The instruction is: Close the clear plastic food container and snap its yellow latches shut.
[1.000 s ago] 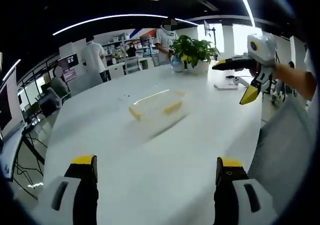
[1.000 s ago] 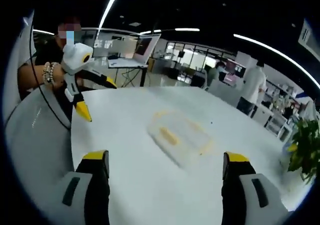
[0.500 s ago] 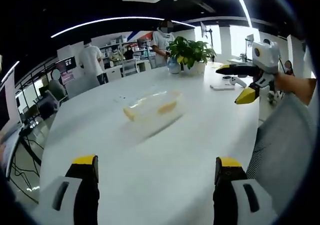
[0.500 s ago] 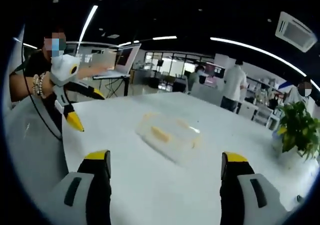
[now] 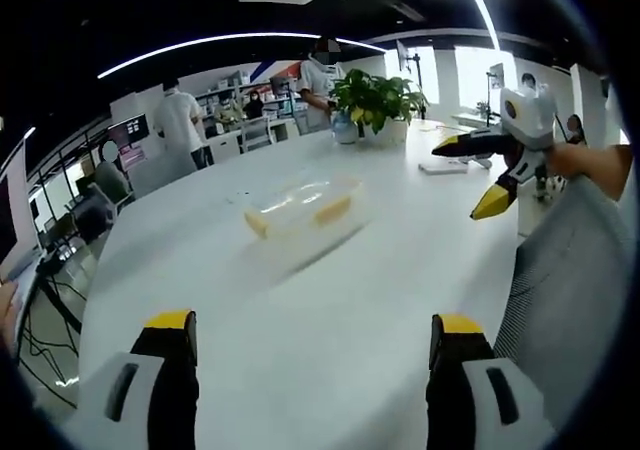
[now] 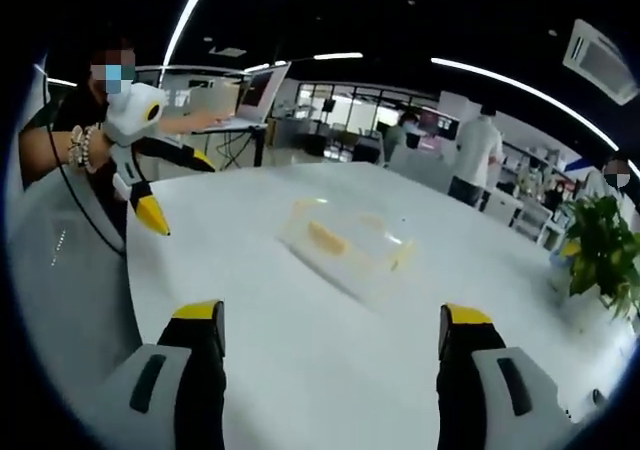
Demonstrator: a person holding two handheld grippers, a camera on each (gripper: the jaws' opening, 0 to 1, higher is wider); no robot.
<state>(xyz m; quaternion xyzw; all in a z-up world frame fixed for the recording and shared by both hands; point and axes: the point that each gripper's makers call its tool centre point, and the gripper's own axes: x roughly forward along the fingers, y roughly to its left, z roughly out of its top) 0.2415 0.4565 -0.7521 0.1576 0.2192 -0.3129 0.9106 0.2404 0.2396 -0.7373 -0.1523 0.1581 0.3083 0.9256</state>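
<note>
Left gripper view, container (image 5: 300,213) mid-table (image 5: 330,310), both grippers spread, apart.

One clear food container (image 5: 302,210) sits on one white bench (image 5: 300,310), with two yellow latches (image 5: 333,210) showing on it. One potted plant (image 5: 372,100) and one small flat device (image 5: 440,168) also sit there. Two claws are out: the left claw (image 6: 165,192) and the right claw (image 5: 470,175).

1. Container (image 5: 300,212): clear, glossy plastic; latches (image 5: 333,210) opaque yellow plastic.
2. Table (image 5: 300,310) under the container: smooth white top with a soft sheen.
3. Left gripper (image 5: 312,345): matt black jaws, yellow tips, pale grey plastic shells.
4. Right gripper (image 6: 330,342): same finish.
5. Potted plant (image 5: 375,100) beyond the container: shiny green leaves.
6. Sleeve (image 5: 560,270) at the table edge: fine woven grey cloth.
</note>
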